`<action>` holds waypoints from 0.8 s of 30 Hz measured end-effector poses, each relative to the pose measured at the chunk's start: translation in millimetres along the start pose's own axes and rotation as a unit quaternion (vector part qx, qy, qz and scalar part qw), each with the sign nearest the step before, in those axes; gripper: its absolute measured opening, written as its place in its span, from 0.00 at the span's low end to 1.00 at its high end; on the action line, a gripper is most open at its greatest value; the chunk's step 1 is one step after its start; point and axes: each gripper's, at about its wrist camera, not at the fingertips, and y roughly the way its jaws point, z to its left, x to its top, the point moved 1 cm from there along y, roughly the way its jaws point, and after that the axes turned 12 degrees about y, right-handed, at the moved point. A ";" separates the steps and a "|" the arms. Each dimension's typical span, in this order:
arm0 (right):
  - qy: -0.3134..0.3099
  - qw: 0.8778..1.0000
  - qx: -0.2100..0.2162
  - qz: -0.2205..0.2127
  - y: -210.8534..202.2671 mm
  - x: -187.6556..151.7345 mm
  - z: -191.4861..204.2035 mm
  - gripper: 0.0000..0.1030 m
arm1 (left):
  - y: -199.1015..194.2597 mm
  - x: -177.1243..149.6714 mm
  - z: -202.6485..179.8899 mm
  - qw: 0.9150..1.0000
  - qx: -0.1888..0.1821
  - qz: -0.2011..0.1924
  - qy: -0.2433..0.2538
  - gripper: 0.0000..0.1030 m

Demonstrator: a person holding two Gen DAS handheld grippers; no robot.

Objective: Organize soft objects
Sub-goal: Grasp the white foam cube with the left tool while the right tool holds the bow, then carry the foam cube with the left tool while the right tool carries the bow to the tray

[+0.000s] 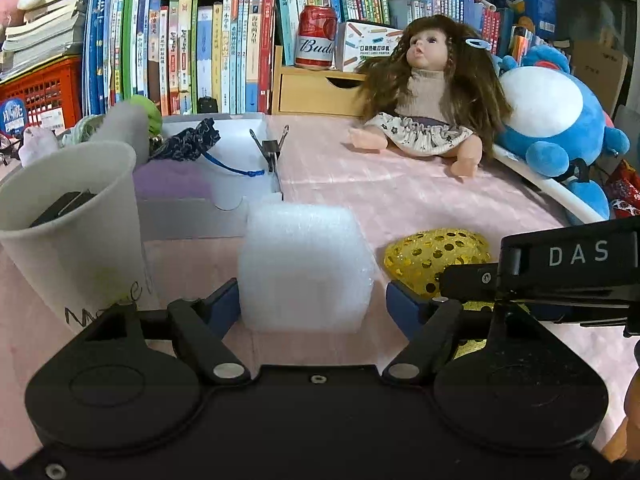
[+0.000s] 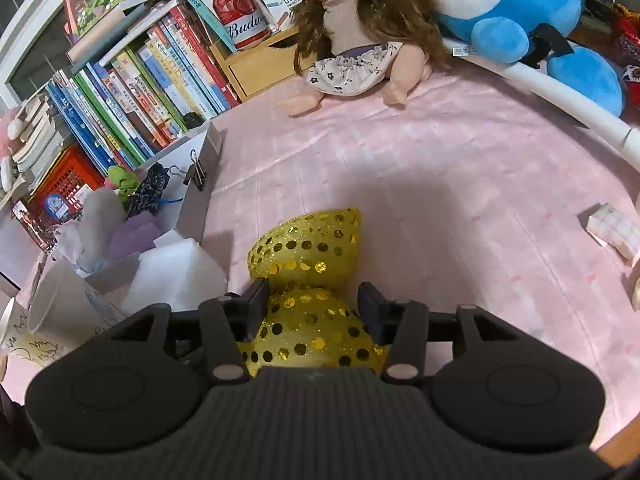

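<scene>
I am tidying the soft things, and two are left on the pink tabletop (image 2: 460, 184). My left tongs (image 1: 312, 300) stand open around the white foam block (image 1: 306, 266), one side touching it, not squeezing. My right tongs (image 2: 314, 306) are open over the yellow sequin bow (image 2: 308, 248). Next I must pinch gently (foam squashes!) and lift toward the gray box (image 2: 200, 200), which already holds purple, dark blue and green soft bits. The paper cup (image 1: 68, 216) has something dark inside.

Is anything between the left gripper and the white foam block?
Nothing visible. The white foam block already sits between the left gripper's open jaws, one finger touching its side, the other apart. The paper cup stands off to one side.
</scene>
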 end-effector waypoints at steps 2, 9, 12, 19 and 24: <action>0.001 1.000 0.003 0.001 1.7 0.5 -0.5 0.62 | 0.0 -0.1 -0.9 1.000 0.000 -0.002 0.001 0.69; 0.000 1.000 0.007 0.002 4.0 1.6 -0.4 0.62 | 2.3 1.2 -0.5 1.000 -0.006 -0.002 -0.001 0.64; 0.000 1.000 0.009 0.001 3.4 0.9 -0.7 0.63 | 2.3 1.3 -0.7 1.000 -0.006 -0.002 -0.001 0.56; -0.001 1.000 0.008 0.001 3.3 0.2 0.0 0.63 | 1.7 1.5 0.9 1.000 -0.010 -0.005 -0.007 0.55; -0.002 1.000 0.011 0.000 2.3 0.0 0.2 0.64 | -0.9 1.2 2.9 1.000 -0.013 -0.006 -0.017 0.54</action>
